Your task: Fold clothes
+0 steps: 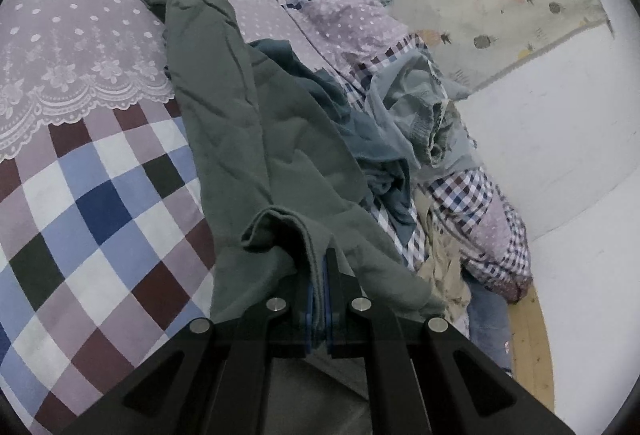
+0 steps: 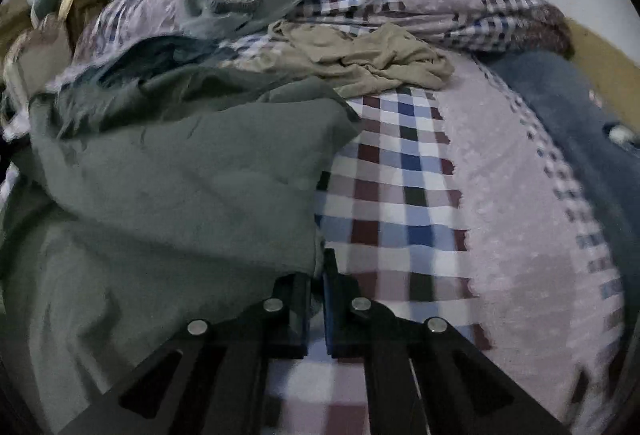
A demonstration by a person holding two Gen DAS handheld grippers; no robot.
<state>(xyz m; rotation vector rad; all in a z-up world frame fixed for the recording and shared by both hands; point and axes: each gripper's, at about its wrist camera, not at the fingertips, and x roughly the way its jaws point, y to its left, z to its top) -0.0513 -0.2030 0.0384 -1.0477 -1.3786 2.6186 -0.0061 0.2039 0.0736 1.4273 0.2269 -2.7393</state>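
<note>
Both hand-held grippers are pinching the green garment [image 1: 240, 139] lying across the checked bed [image 1: 100, 203], left one [image 1: 318, 275] clamped on bunched hem, right one [image 2: 318, 275] barely catching an edge, so that side's probably slipping free mid-fold.

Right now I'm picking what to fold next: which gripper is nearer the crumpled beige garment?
Right. The right gripper, clamped on the grey-green garment, faces the crumpled beige garment across checked bedding. For the left gripper, it lies off to its right.
</note>
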